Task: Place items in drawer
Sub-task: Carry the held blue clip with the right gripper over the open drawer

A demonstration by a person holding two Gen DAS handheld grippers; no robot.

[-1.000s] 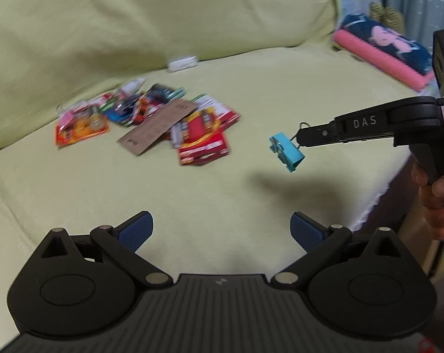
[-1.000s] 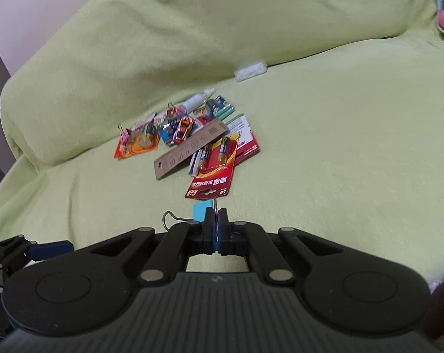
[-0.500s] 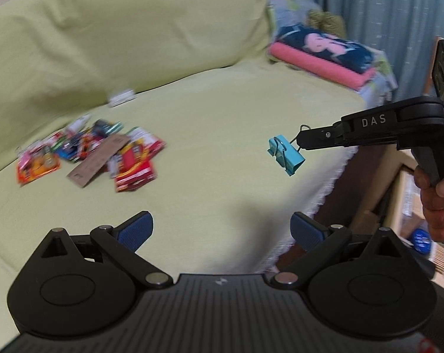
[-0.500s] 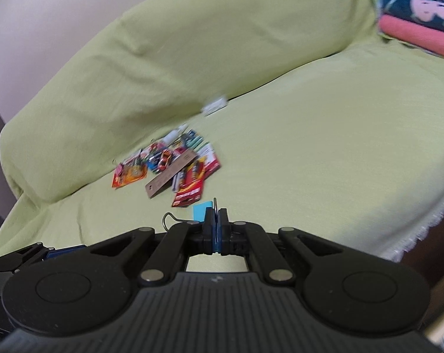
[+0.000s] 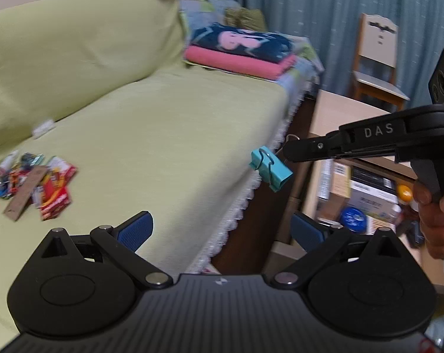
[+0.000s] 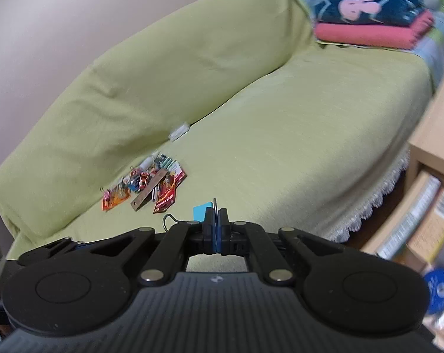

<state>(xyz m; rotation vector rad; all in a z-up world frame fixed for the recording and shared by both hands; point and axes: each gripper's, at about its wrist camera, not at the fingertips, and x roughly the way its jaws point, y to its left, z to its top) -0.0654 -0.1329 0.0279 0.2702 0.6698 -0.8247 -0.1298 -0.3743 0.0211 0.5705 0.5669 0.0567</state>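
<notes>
The right gripper held a teal binder clip by one wire handle, jaws pinched shut on it, in the air over the sofa's edge. The clip looked light and rigid (its thin wire could pivot or slip). The left gripper stood wide and empty.
</notes>
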